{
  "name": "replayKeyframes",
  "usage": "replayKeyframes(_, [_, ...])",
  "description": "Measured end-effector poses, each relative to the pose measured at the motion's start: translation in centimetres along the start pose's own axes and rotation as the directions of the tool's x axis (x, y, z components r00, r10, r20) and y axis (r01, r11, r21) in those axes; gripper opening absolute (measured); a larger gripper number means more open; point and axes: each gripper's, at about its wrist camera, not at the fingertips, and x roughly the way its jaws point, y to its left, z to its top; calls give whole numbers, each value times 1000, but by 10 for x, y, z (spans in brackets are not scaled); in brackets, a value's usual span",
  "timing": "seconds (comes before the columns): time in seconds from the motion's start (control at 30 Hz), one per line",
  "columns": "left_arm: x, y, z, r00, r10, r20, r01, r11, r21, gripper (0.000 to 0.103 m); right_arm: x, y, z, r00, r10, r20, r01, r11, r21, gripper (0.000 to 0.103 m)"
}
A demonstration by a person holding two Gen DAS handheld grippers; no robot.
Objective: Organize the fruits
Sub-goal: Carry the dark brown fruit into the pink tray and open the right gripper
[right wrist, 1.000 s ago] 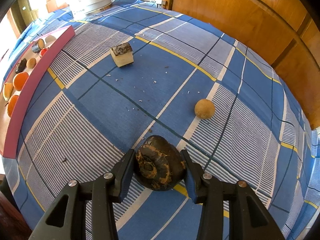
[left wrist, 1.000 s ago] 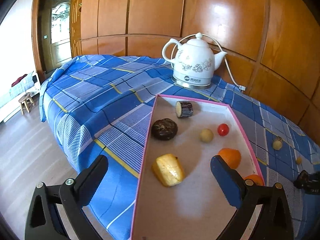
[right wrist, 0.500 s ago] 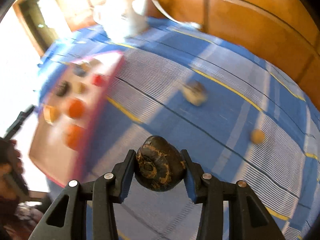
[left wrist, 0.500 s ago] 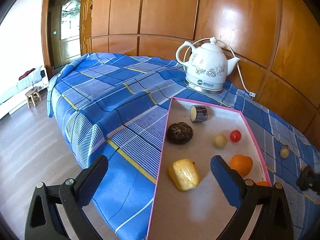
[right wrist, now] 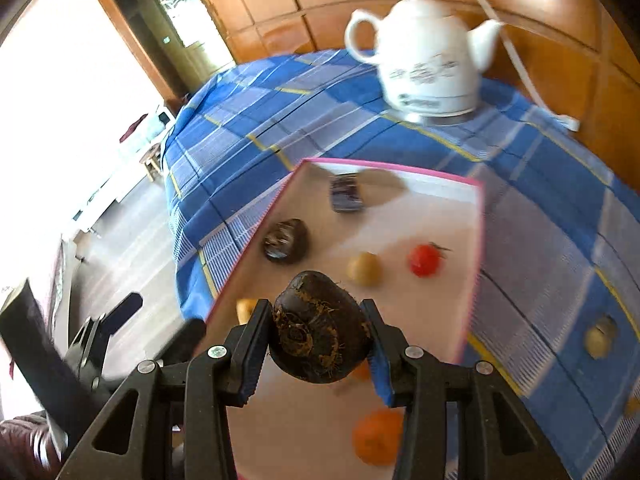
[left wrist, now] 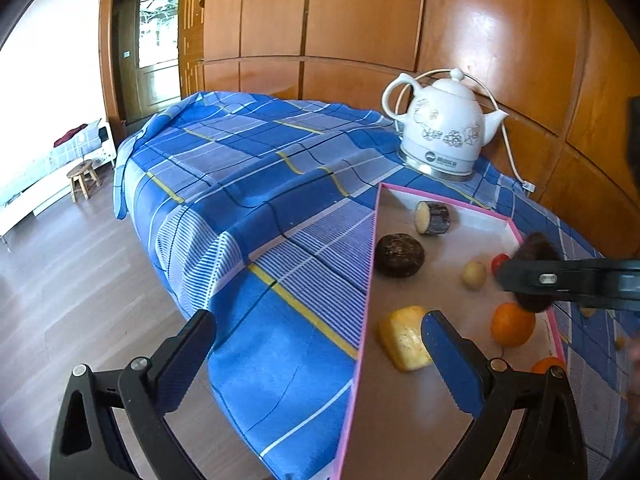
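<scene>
Brown and rough, the round fruit [right wrist: 320,326] sat squeezed tight between the pads of my right hand-held gripper [right wrist: 320,340], up in the air over the pink-edged tray [right wrist: 478,264] on the blue checked bed [left wrist: 248,184]. My left hand-held gripper [left wrist: 316,360] was wide open with nothing in it, near the yellow chunk [left wrist: 402,338] in the tray. An orange [left wrist: 513,325], a red tomato [right wrist: 425,260] and another dark fruit [left wrist: 399,255] lay in the tray too.

I see my left gripper [left wrist: 320,364] gaping over the pink-rimmed tray [left wrist: 370,280]; my right gripper [left wrist: 524,278] clamps a dark fruit [left wrist: 534,246] above it
</scene>
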Motion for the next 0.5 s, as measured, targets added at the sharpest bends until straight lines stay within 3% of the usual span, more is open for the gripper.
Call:
replayKeyframes(0.13, [2, 7, 0, 1000, 9, -1, -9, 999, -37, 103, 30, 8, 6, 999, -5, -48, 4, 1000, -13, 45])
replayKeyframes(0.3, [8, 12, -2, 1000, 18, -25, -20, 997, -71, 103, 47, 5, 13, 999, -12, -43, 12, 1000, -1, 49])
replayKeyframes(0.5, [5, 17, 1, 1000, 20, -6, -20, 995, -101, 103, 20, -7, 6, 1000, 13, 27, -14, 999, 36, 49])
